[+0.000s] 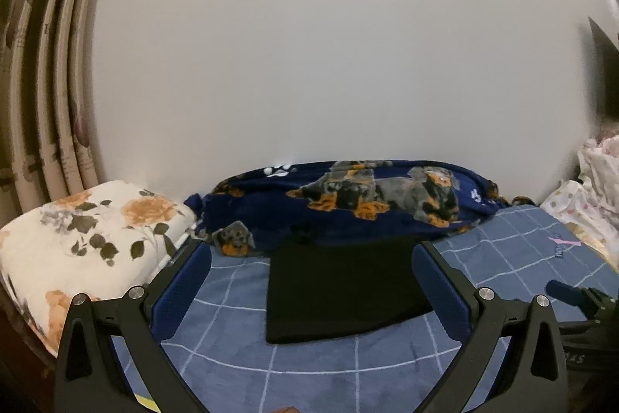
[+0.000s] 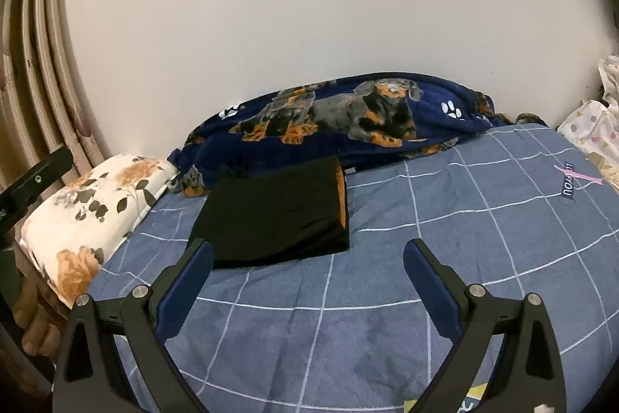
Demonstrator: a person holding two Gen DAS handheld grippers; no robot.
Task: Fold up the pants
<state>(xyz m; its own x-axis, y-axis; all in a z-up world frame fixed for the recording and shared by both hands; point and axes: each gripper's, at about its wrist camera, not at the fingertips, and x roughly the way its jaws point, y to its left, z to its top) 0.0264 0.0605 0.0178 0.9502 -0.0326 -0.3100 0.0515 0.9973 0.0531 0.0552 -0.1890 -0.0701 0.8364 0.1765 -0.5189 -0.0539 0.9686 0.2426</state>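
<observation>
**Hand-Held Gripper Status and Garment Handling: Folded Pants on Bed**

Left hand-held gripper (image 1: 311,260) is spread wide with nothing between its blue pads; the right hand-held gripper (image 2: 308,258) is likewise spread wide and carries nothing. Neither touches the garment.

**Location of the work item.** The pants (image 2: 276,213) lie on the bed (image 2: 483,219), on its blue checked cover, as a compact black rectangle of several stacked layers. In the right wrist view an orange inner face shows along the right-hand edge of the stack. The far edge lies just beside, possibly touching, the dog-print blanket (image 2: 348,119) bunched against the wall. Judged from this shape, folding appears complete or nearly so.

**Handling properties.** The fabric looks soft, thin and light. It will not hold its form when lifted from one point; the layers are likely to sag or slide apart. The surface appears smooth, so some slip between layers should be expected.

**Recommended hold.** Should a further fold or a move be required, take hold at the two near corners, one hand-held gripper per corner, closing over the full thickness of the stack so that all layers travel together.

**Surroundings.** A floral pillow (image 1: 85,242) lies left of the pants, apart from them. Pale spotted bedding (image 2: 592,130) lies at the far right.
</observation>
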